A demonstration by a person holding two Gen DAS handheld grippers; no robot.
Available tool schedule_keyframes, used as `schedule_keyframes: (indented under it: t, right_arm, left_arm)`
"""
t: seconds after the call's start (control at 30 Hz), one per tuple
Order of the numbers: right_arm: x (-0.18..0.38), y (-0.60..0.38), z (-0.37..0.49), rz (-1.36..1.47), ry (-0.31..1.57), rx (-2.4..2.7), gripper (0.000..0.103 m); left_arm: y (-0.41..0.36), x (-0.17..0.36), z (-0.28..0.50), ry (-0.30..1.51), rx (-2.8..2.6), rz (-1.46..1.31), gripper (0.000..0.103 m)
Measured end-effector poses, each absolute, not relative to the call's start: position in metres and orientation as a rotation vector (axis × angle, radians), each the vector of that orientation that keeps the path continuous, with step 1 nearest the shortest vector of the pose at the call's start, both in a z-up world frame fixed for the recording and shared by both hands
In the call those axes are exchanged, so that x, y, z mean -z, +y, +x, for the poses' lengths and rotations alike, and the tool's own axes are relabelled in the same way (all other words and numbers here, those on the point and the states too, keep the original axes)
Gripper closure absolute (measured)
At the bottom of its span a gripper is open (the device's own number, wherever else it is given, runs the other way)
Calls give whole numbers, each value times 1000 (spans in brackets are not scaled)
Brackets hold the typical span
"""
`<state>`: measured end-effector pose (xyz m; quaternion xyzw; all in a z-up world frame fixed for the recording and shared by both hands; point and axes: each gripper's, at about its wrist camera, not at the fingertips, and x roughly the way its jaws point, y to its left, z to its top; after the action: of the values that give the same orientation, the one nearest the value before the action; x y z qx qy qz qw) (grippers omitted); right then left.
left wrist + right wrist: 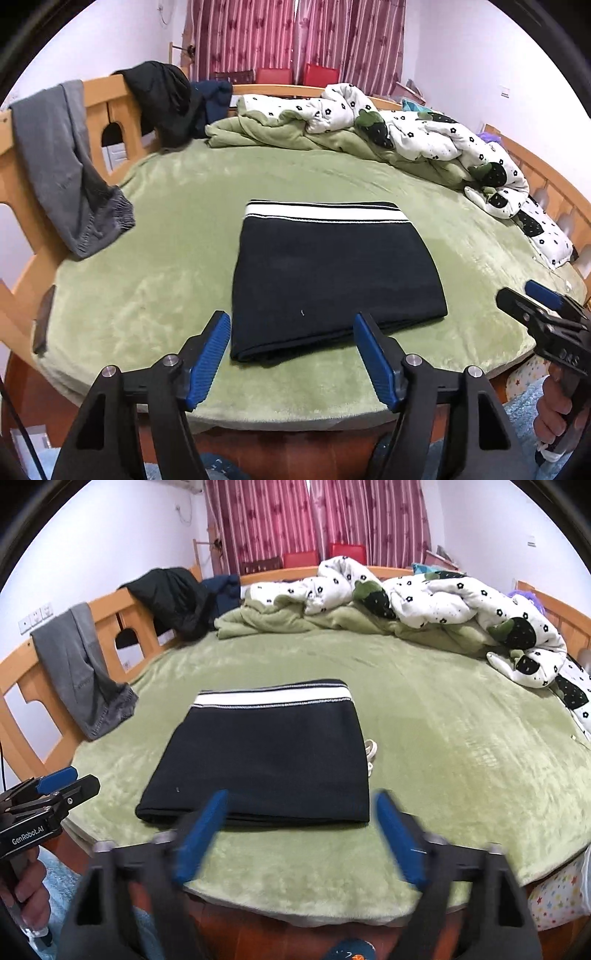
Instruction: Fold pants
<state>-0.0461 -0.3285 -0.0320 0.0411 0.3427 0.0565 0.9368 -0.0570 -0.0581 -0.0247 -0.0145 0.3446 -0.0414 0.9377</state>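
Both grippers, left gripper (291,325) and right gripper (301,805), hang with jaws open and empty over the folded pants (332,280); withdraw straight, leaving its edges undisturbed.

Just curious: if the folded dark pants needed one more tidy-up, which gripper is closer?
Probably the left gripper: its open jaws frame the near edge of the folded pants. The right gripper, also open and empty, sits off toward their right corner.
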Motion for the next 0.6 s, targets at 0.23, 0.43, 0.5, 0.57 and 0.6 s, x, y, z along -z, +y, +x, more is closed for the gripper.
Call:
schedule_keyframes:
  t: [0.23,0.43,0.5,0.57,0.6]
  right_arm:
    - [24,-323,-77,31,694,-88,5]
    - [22,-324,-95,33,694,-90,5]
    - [22,-324,-96,39,695,-87,5]
    - [20,-323,-97,39,691,-81,5]
    - [19,-323,-98,38,687,-77,5]
  left_arm:
    - [-60,18,-81,710,76,-19,35]
    - [-60,20,-91,721,69,-22,35]
    - [-60,20,-93,715,65,-18,35]
    - [-60,19,-95,708,62,-15,35]
    - [-61,19,-96,705,60,-13,35]
